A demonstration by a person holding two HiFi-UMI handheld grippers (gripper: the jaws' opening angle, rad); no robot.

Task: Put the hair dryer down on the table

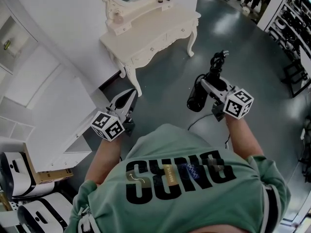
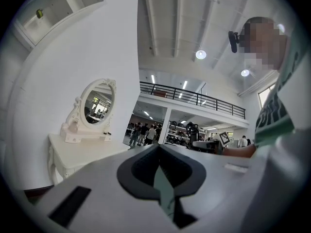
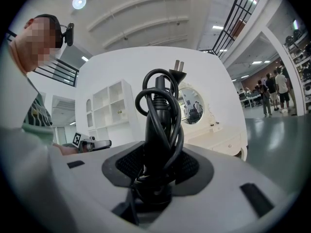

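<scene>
Your right gripper (image 1: 210,83) held dryer (image 1: 196,99) by handle, cord looped; table (image 1: 158,27) lay ahead-left, well apart; left gripper (image 1: 130,93) closed, empty, nearer table

The black plastic hair dryer (image 1: 197,98) is off the desk, in the air above the grey floor (image 1: 252,52). Its handle is clamped between the right tongs (image 3: 158,161), and its barrel juts out to their left in the head view. Its black cord (image 3: 158,101) is looped round the handle, with the two-pin plug (image 3: 177,68) on top. The cream carved desk (image 1: 160,25) stands well apart, ahead.
</scene>
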